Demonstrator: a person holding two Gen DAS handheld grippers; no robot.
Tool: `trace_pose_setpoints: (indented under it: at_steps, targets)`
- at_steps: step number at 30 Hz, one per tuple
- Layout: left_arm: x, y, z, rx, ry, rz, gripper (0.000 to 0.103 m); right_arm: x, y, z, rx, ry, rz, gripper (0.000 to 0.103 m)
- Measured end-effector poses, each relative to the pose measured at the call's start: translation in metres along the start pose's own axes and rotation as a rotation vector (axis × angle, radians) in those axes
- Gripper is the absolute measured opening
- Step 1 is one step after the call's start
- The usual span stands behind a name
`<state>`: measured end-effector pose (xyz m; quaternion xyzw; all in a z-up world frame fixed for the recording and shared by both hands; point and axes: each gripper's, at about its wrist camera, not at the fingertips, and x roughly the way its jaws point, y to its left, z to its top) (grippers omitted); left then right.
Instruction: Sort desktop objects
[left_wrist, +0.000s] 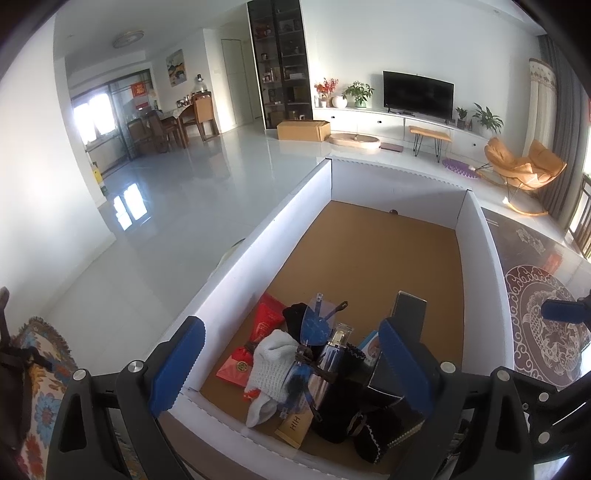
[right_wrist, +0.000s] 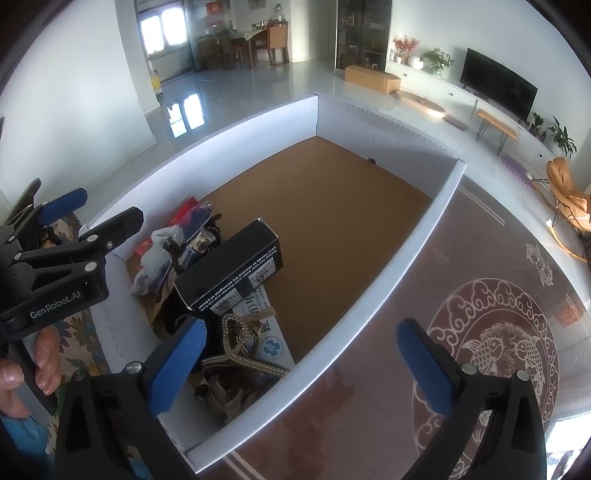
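Note:
A white-walled box (left_wrist: 258, 236) with a brown floor holds a pile at its near end: a white sock (left_wrist: 273, 362), blue-lensed glasses (left_wrist: 316, 325), a shiny bottle (left_wrist: 332, 350), a red packet (left_wrist: 267, 317), a black carton (right_wrist: 229, 266) and a beaded cord (right_wrist: 236, 354). My left gripper (left_wrist: 291, 365) is open and empty above the pile. My right gripper (right_wrist: 303, 365) is open and empty over the box's right wall (right_wrist: 369, 306); the left gripper shows in the right wrist view (right_wrist: 74, 236).
The box stands on a dark red table (right_wrist: 498, 332) with a white fish pattern. A floral cloth (left_wrist: 40, 354) lies left of the box. Beyond is a living room with white floor, TV (left_wrist: 417, 92) and orange chair (left_wrist: 524, 166).

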<state>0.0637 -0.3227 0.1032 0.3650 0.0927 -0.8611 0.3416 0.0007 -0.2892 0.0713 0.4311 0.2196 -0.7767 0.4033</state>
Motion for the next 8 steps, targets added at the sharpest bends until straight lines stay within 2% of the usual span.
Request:
trace_pose_setpoints:
  at_steps: [2, 3, 5, 8]
  targets:
    - [0.0, 0.003, 0.001, -0.032, 0.019, -0.051, 0.098, -0.001, 0.0, 0.0, 0.001, -0.003, 0.0, 0.103]
    - [0.0, 0.008, 0.001, -0.066, 0.023, -0.085, 0.102, 0.0, -0.001, 0.0, 0.002, -0.003, 0.001, 0.103]
    - [-0.004, 0.017, -0.001, -0.141, 0.003, -0.123, 0.103, 0.0, -0.002, 0.0, 0.005, -0.004, 0.001, 0.103]
    - [-0.009, 0.018, -0.001, -0.159, -0.022, -0.106, 0.103, -0.001, -0.002, 0.001, 0.011, -0.007, 0.003, 0.103]
